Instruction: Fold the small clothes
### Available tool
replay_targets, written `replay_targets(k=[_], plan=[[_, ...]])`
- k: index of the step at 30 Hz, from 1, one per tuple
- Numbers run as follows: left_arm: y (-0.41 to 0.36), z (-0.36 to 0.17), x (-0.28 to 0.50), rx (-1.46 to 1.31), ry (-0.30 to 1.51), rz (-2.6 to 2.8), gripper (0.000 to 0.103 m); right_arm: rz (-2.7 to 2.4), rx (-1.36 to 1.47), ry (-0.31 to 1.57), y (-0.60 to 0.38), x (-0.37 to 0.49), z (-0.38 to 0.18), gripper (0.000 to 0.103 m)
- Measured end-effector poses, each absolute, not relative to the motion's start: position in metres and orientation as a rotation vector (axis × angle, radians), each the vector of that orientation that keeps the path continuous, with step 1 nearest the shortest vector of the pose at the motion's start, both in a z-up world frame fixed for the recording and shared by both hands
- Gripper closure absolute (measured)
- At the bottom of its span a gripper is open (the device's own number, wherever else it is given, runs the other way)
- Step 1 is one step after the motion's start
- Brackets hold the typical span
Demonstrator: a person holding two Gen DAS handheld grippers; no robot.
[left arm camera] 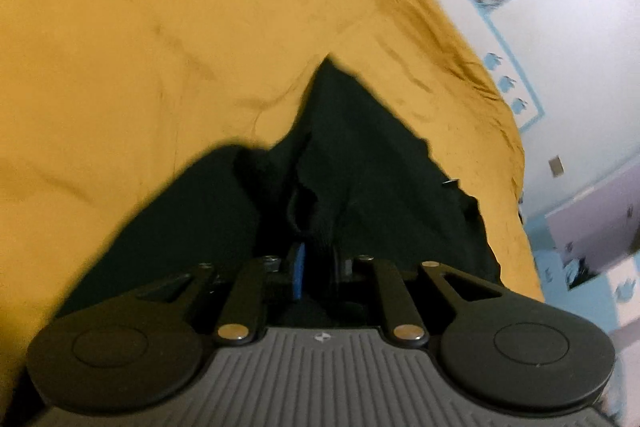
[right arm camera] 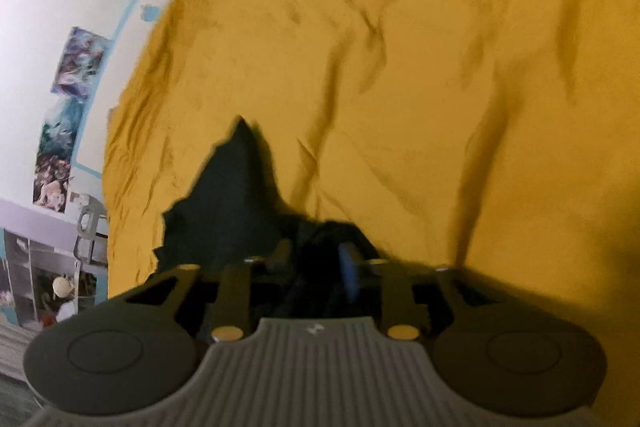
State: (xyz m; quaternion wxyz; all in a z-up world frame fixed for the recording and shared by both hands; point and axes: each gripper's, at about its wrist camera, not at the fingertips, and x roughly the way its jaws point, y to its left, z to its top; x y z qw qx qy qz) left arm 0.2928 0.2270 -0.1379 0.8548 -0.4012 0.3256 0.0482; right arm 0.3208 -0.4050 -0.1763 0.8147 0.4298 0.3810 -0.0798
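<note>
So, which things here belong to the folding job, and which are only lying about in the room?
Belong to the job:
- dark garment, bunched on the bed
- left tool, fingers nearly together with the dark fabric between them
- right tool, over the same garment
- yellow bed cover, the work surface

Just lying about:
- pictures on the wall
- shelf unit

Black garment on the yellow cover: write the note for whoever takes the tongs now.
Left tongs: nearly shut, pinching a fold of the black garment.
Right tongs: partly open, dark cloth between the fingers; a firm grip cannot be confirmed.
The garment lies bunched on the yellow cover.
Done: no neat fold shows.
Left: spread it flat, fold it, set it down.
</note>
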Motion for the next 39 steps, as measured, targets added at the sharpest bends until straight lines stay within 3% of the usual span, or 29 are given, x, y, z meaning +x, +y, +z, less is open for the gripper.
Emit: replay_targets(k=[2,4,9,18,19,20,21,22,25,29,31,32,34,36,39], plan=[[0.225,-0.123,0.291,-0.793,0.64,0.06,0.089,-0.153,0.768,0.716,-0.4,0.315,-0.15,0.054],[0.219,-0.116,0.301,-0.777,0.619,-0.019,0.089,-0.11,0.599,0.64,-0.392,0.327,-0.131,0.04],[0.205,-0.13,0.342,-0.775,0.685,-0.108,0.089,0.067,0.461,0.692,-0.386,0.411,-0.143,0.039],[0.2,-0.168,0.367,-0.756,0.792,-0.09,0.086,0.085,0.562,0.852,-0.388,0.507,-0.204,0.036],[0.2,-0.169,0.367,-0.756,0.796,-0.091,0.086,0.101,0.556,0.849,-0.386,0.511,-0.208,0.042],[0.201,-0.17,0.368,-0.752,0.795,-0.092,0.085,0.105,0.547,0.838,-0.383,0.513,-0.211,0.058],[0.201,-0.17,0.368,-0.749,0.796,-0.094,0.085,0.119,0.54,0.826,-0.382,0.514,-0.212,0.1],[0.201,-0.17,0.368,-0.751,0.794,-0.099,0.084,0.119,0.532,0.829,-0.382,0.516,-0.211,0.103],[0.199,-0.17,0.369,-0.731,0.795,-0.119,0.075,0.07,0.471,0.744,-0.378,0.522,-0.2,0.103],[0.196,-0.177,0.374,-0.713,0.808,-0.112,0.076,0.008,0.342,0.819,-0.369,0.536,-0.216,0.103],[0.201,-0.18,0.374,-0.732,0.816,-0.107,0.083,-0.012,0.35,0.81,-0.372,0.531,-0.224,0.101],[0.203,-0.181,0.375,-0.743,0.821,-0.111,0.083,-0.018,0.367,0.795,-0.374,0.528,-0.223,0.098],[0.206,-0.179,0.375,-0.762,0.83,-0.12,0.083,-0.055,0.382,0.768,-0.379,0.518,-0.213,0.076],[0.208,-0.169,0.372,-0.767,0.832,-0.131,0.08,-0.059,0.374,0.731,-0.381,0.504,-0.195,0.064],[0.208,-0.146,0.355,-0.747,0.798,-0.158,0.078,-0.008,0.41,0.719,-0.387,0.472,-0.158,0.064]])
